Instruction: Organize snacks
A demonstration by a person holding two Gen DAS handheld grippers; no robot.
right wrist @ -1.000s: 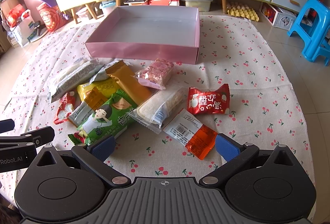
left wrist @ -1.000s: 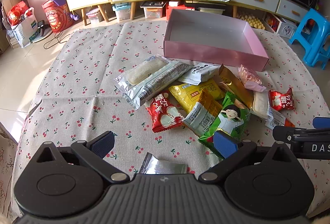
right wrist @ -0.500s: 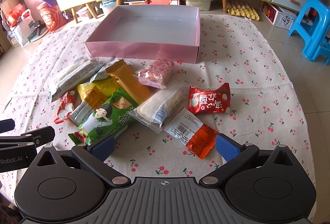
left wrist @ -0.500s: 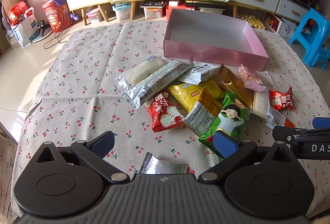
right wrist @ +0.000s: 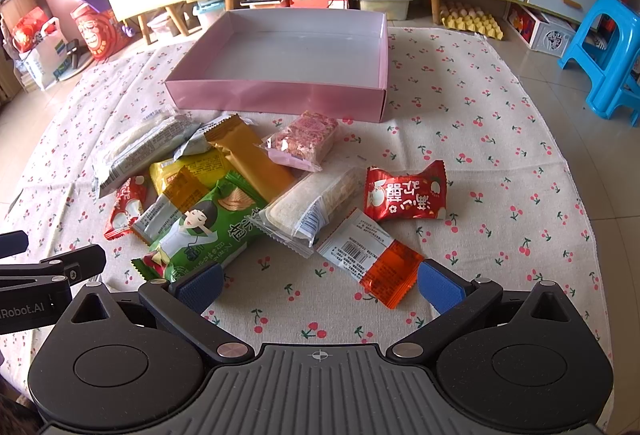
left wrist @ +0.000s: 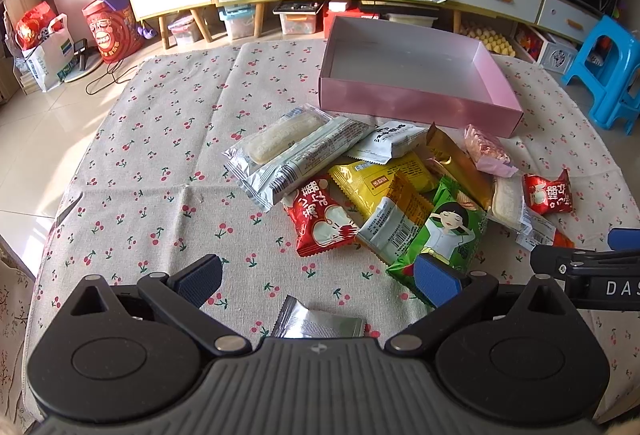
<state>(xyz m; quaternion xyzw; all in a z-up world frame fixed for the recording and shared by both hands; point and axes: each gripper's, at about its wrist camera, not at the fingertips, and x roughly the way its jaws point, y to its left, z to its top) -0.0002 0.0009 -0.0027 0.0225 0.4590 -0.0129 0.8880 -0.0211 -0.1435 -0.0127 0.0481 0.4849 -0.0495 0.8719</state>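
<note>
Assorted snack packets [right wrist: 224, 195] heaped flat, overlapping, on cherry-print cloth; shallow pink box [right wrist: 280, 95] open, just behind; silver packet [left wrist: 320, 323] apart.

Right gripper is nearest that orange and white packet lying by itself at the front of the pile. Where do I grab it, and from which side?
Take the orange and white packet across its narrow width near the orange end, coming down from above with the right gripper. It lies flat on the cloth, its long axis running diagonally, so turn the open jaws to straddle the long edges. That end sits clear of the clear-wrapped rice bar at its white end.
</note>
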